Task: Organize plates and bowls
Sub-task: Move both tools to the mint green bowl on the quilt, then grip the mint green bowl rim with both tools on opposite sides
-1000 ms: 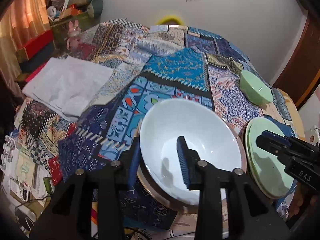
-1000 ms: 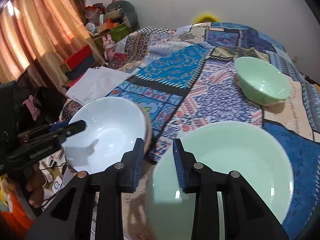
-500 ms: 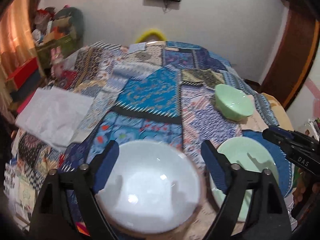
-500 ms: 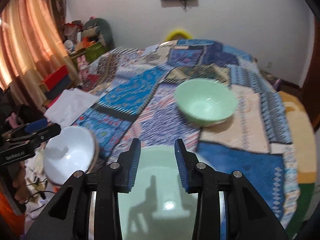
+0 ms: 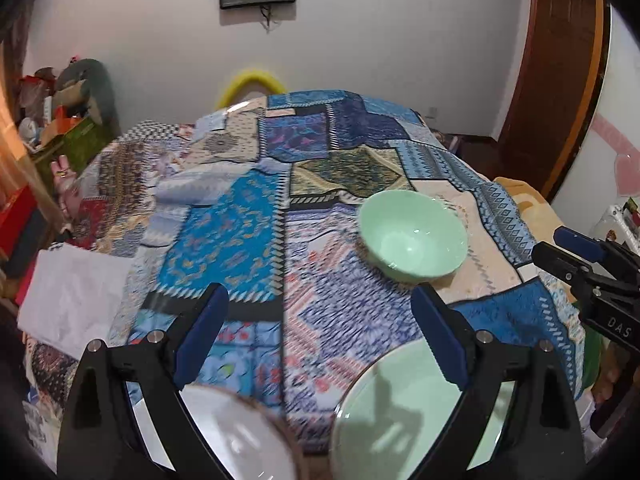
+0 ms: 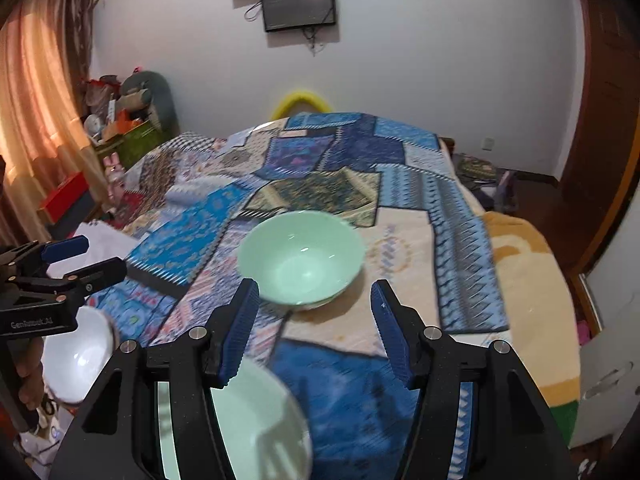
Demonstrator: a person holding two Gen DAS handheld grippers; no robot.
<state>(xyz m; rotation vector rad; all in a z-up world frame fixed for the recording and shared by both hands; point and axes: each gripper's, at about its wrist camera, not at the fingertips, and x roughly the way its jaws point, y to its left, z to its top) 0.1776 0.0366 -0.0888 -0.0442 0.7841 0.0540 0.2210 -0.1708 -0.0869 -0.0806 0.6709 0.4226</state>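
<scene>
A mint green bowl (image 5: pixel 414 233) (image 6: pixel 301 255) sits upright on the patchwork bedspread, ahead of both grippers. Below it near the front edge lie a mint green plate (image 5: pixel 400 420) (image 6: pixel 248 432) and a white bowl (image 5: pixel 236 436) (image 6: pixel 74 362) to its left. My left gripper (image 5: pixel 320 340) is open, raised above the white bowl and plate, holding nothing. My right gripper (image 6: pixel 314 328) is open too, hanging over the plate, its fingers framing the green bowl from a distance. Each gripper shows at the edge of the other's view.
The patchwork bedspread (image 5: pixel 260 220) covers a bed with a yellow blanket (image 6: pixel 524 264) at its right side. A white folded cloth (image 5: pixel 72 300) lies at the left. Boxes and toys (image 6: pixel 120 120) stand by the curtain. A wooden door (image 5: pixel 560 80) is at the right.
My left gripper let go of the white bowl, opened wide and rose. My right gripper opened from nearly shut and lifted away from the plate; both views now tilt up toward the green bowl.
</scene>
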